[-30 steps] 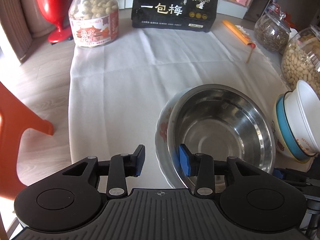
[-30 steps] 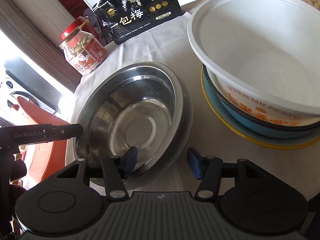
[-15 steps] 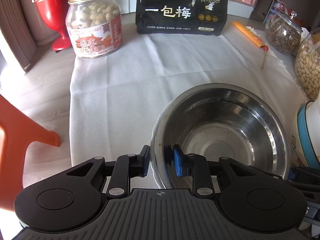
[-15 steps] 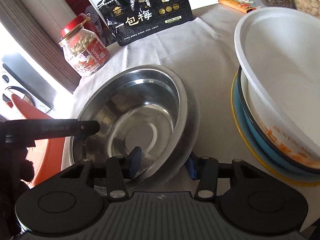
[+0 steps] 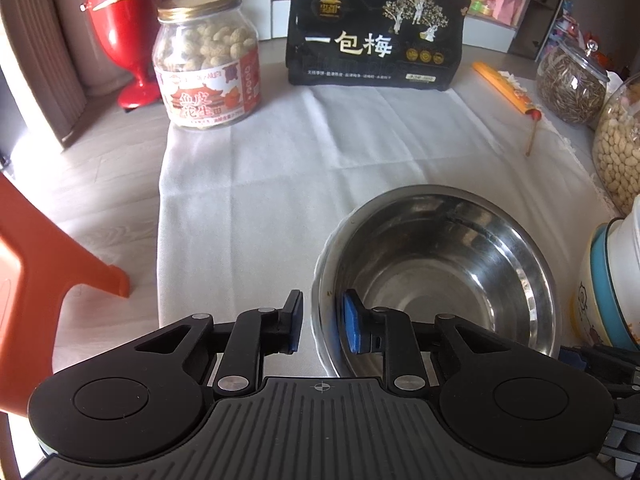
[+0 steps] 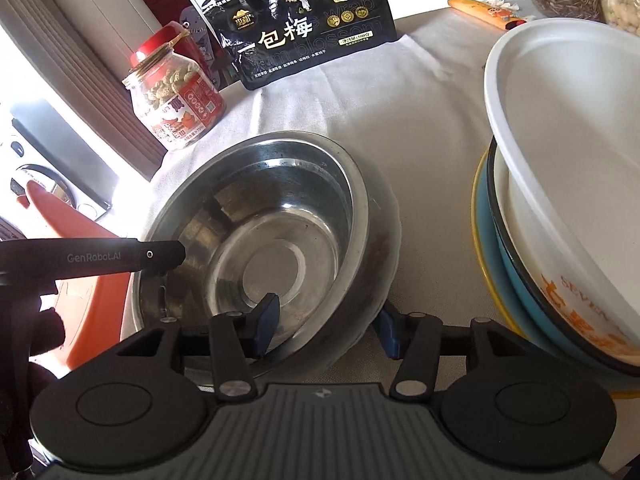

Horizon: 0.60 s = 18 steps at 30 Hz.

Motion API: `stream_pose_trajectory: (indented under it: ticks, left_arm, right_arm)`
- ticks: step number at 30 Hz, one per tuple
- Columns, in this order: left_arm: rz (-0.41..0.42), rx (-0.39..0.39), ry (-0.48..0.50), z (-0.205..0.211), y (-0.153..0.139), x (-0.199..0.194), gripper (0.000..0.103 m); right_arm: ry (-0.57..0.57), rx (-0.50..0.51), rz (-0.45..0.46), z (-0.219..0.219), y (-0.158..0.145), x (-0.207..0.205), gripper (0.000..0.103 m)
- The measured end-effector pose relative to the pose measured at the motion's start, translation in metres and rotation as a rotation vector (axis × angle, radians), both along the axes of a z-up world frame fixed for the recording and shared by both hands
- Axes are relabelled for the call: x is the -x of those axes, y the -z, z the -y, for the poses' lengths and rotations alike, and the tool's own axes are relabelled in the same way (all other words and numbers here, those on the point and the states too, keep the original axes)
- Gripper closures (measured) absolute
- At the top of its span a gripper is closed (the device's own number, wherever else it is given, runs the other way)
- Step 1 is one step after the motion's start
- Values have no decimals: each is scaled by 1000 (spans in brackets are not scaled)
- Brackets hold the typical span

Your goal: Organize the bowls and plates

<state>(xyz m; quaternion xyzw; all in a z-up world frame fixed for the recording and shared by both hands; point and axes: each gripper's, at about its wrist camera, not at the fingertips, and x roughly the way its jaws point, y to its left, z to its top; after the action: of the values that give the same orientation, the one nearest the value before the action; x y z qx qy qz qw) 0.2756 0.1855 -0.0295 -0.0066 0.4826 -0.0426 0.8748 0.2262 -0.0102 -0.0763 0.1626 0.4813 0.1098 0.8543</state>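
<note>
A steel bowl [image 5: 440, 280] [image 6: 260, 248] sits nested in a slightly wider pale bowl [image 6: 386, 240] on the white cloth. My left gripper [image 5: 323, 322] is shut on the bowls' near left rim, one blue pad inside and one outside; its finger [image 6: 160, 254] also shows in the right wrist view. My right gripper [image 6: 328, 326] straddles the near right rim. Its jaws are opening, one pad inside the steel bowl, one outside the pale bowl, and they do not press. To the right, a white bowl [image 6: 560, 128] leans in a blue bowl [image 6: 516, 276] on a yellow plate [image 6: 480, 236].
At the back stand a jar of coated peanuts [image 5: 208, 60], a black snack bag [image 5: 376, 44] and a red cup [image 5: 124, 32]. Glass jars of seeds [image 5: 572, 84] and nuts [image 5: 620, 148] line the right edge. An orange stool [image 5: 36, 272] is at the left, off the table.
My left gripper closed from wide open onto the bowls' rim. My right gripper slid over the near rim, narrowed, then widened again.
</note>
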Motion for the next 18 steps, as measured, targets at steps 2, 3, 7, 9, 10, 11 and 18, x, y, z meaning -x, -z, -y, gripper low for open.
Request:
stream_pose_trajectory:
  ticks: [2, 3, 7, 9, 10, 11, 18]
  left_arm:
    - [74, -28, -14, 1, -18, 9, 77]
    - [112, -30, -20, 2, -30, 15, 77]
    - [194, 7, -12, 18, -62, 33, 77]
    - [203, 30, 7, 32, -70, 38, 77]
    - [205, 38, 24, 43, -73, 40, 77]
    - [207, 45, 39, 53, -76, 42, 77]
    - [157, 205, 164, 121, -79, 48, 77]
  right_arm:
    - [-24, -6, 15, 4, -7, 7, 48]
    - [-35, -12, 23, 7, -10, 12, 48]
    - [-78, -25, 121, 19, -31, 34, 47]
    - [-109, -25, 204, 26, -49, 47, 47]
    - [-126, -30, 240, 29, -57, 52, 47]
    - [-146, -37, 283, 34, -69, 56, 48]
    - [-16, 81, 500, 106, -123, 68, 77]
